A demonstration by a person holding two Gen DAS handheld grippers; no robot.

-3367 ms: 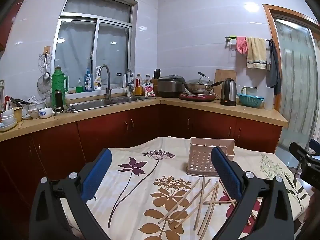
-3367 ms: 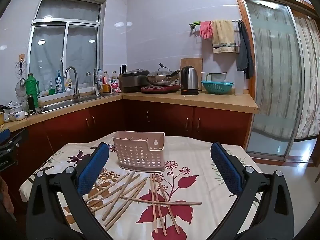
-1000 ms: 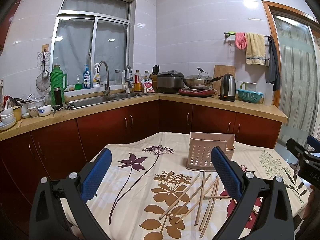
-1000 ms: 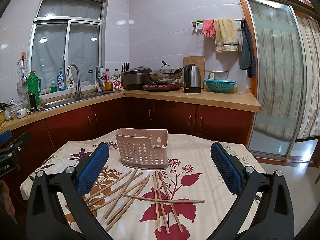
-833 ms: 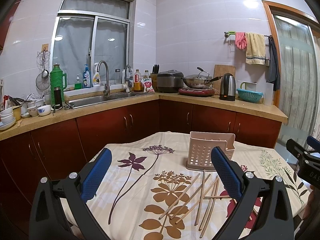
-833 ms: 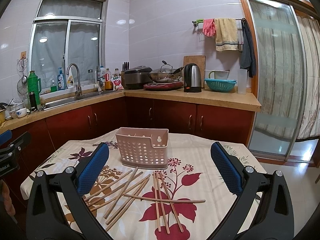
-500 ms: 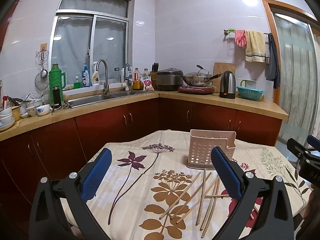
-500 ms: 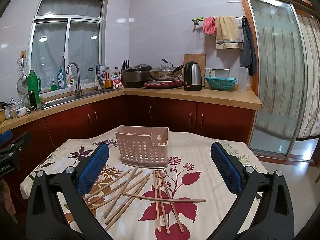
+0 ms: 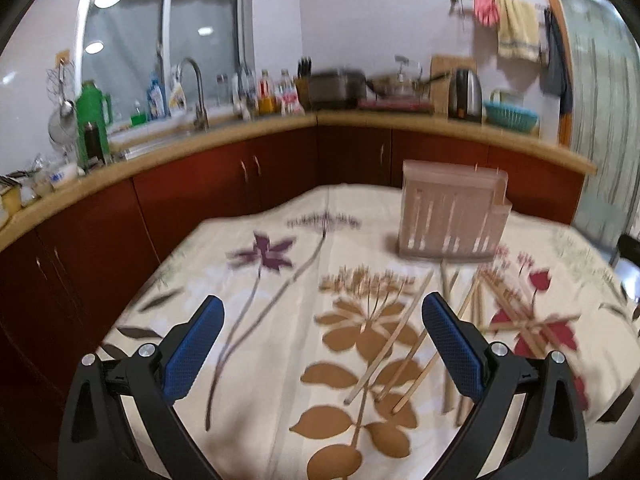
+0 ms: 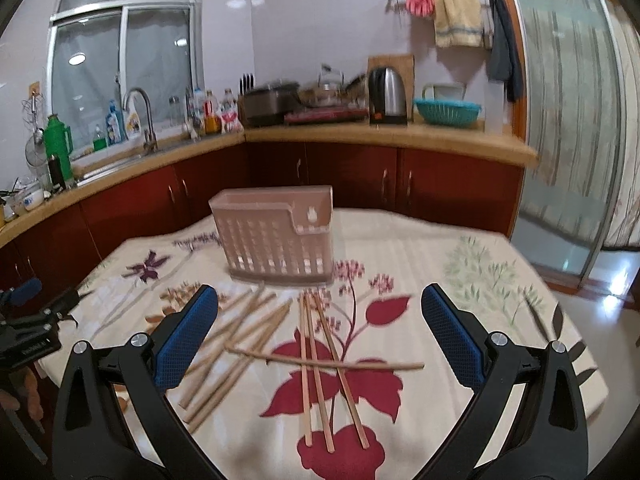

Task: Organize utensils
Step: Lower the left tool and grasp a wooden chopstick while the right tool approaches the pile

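Two claws hung above the table point(image 10: 460, 256), each spread wide and holding nothing. No brand or label could be read with any certainty: a white strip of lettering showed on the black body of the left claw at the far left edge of the right wrist view, but it was too small and blurred to make out, and the bottles by the sink point(image 10: 120, 160) were just as unreadable.

From the right wrist view, the right claw point(image 10: 319, 322) hovered over the loose chopsticks point(image 10: 316, 360), which lay flat and scattered on the flowered tablecloth point(image 10: 472, 268). Three of them ran near to far between the blue pads point(image 10: 186, 336), one lay crosswise over them, and a further bunch fanned out to the left under the left pad. Beyond them, the pink slotted utensil holder point(image 10: 276, 240) stood upright at the far middle of the table, just past the far tips of the chopsticks.

From the left wrist view, the left claw point(image 9: 322, 346) hung over the near left part of the cloth, with the chopsticks point(image 9: 404, 344) lying mostly under and beyond its right pad. The utensil holder point(image 9: 452, 216) stood farther off and to the right. This view was blurred.
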